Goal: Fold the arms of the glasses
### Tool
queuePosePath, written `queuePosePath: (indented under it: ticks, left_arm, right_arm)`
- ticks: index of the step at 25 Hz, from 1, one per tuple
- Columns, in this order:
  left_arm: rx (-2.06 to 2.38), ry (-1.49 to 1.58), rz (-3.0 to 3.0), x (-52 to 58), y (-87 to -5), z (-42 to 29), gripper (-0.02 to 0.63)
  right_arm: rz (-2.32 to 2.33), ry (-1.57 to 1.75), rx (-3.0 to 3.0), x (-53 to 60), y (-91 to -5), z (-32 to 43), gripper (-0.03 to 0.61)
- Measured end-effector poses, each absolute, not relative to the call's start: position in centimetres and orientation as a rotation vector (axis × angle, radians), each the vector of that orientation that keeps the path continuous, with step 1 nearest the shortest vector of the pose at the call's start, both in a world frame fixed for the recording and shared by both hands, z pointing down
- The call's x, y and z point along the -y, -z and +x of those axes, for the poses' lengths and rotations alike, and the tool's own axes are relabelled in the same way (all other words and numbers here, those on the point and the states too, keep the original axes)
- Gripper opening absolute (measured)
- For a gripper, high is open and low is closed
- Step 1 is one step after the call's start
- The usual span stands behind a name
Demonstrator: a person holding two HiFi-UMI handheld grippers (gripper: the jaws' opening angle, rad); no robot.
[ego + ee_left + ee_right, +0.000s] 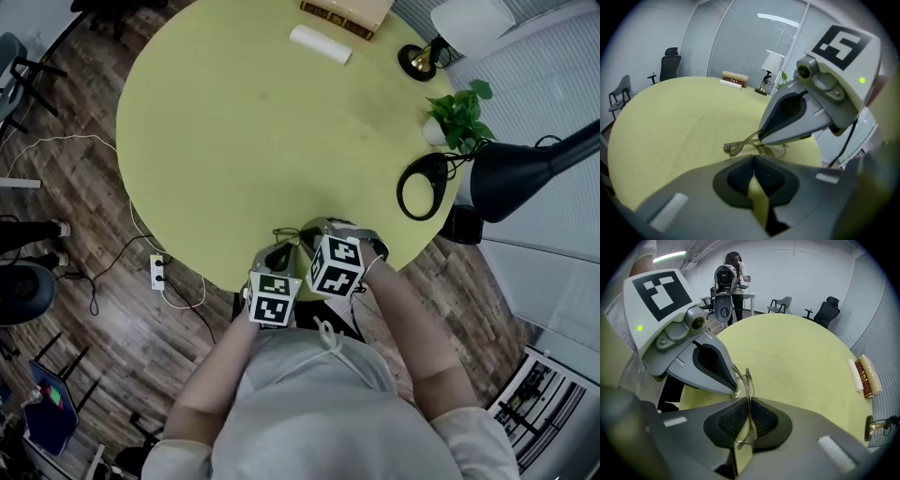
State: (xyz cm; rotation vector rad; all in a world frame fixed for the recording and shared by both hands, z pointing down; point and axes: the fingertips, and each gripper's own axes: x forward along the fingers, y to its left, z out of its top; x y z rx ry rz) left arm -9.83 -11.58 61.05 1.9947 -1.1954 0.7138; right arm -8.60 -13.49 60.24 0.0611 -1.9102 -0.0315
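Note:
A pair of thin-framed glasses (pixel 287 234) is at the near edge of the round yellow-green table (pixel 234 141). My right gripper (pixel 749 401) is shut on the glasses (pixel 749 390); the frame runs upright between its black pads and sticks out beyond them. In the left gripper view the glasses (pixel 740 146) hang just above the table from the right gripper's tip (pixel 761 137). My left gripper (pixel 753 159) is just short of them, its pads together with nothing between. In the head view both grippers, left (pixel 277 258) and right (pixel 314 232), sit side by side at the table edge.
At the far side of the table lie books (pixel 347 14) and a white roll (pixel 321 43). At the right edge are a brass lamp base (pixel 417 62), a small plant (pixel 459 117) and a black lamp (pixel 525 169). A person (pixel 736 277) stands beyond the table.

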Motion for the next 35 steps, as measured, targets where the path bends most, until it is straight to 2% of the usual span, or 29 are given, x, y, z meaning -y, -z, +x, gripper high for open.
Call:
queuePosePath:
  ticks: [15, 16, 19, 23, 27, 30, 33, 35]
  left_arm:
    - [1.164, -0.671, 1.978, 11.2, -61.0, -9.9, 0.006]
    - [1.160, -0.654, 1.973, 11.1, -60.8, -9.9, 0.006]
    - [1.171, -0.612, 1.983, 11.2, -59.8, -10.0, 0.006]
    - [1.187, -0.572, 2.029, 11.3, -57.3, -10.2, 0.006]
    - [1.221, -0.514, 2.116, 12.0, -53.3, -10.6, 0.006]
    - [1.305, -0.439, 2.169, 13.6, -49.4, -11.5, 0.006]
    - [1.390, -0.346, 2.208, 14.5, -45.3, -12.4, 0.006]
    - [1.436, -0.290, 2.240, 14.7, -42.6, -12.9, 0.006]
  right_arm:
    - [0.083, 0.010, 1.916, 13.5, -62.0, -8.8, 0.028]
    - [0.095, 0.015, 1.925, 13.6, -61.9, -8.8, 0.034]
    - [0.146, 0.003, 1.982, 14.3, -61.2, -8.7, 0.121]
    - [0.213, -0.060, 2.074, 14.1, -58.7, -8.7, 0.158]
    - [0.365, -0.140, 2.169, 13.9, -54.9, -7.9, 0.144]
    - [0.602, -0.211, 2.257, 14.9, -51.1, -6.5, 0.074]
    - [0.878, -0.288, 2.323, 15.7, -47.2, -4.5, 0.059]
    - [1.069, -0.322, 2.347, 16.1, -44.6, -3.0, 0.026]
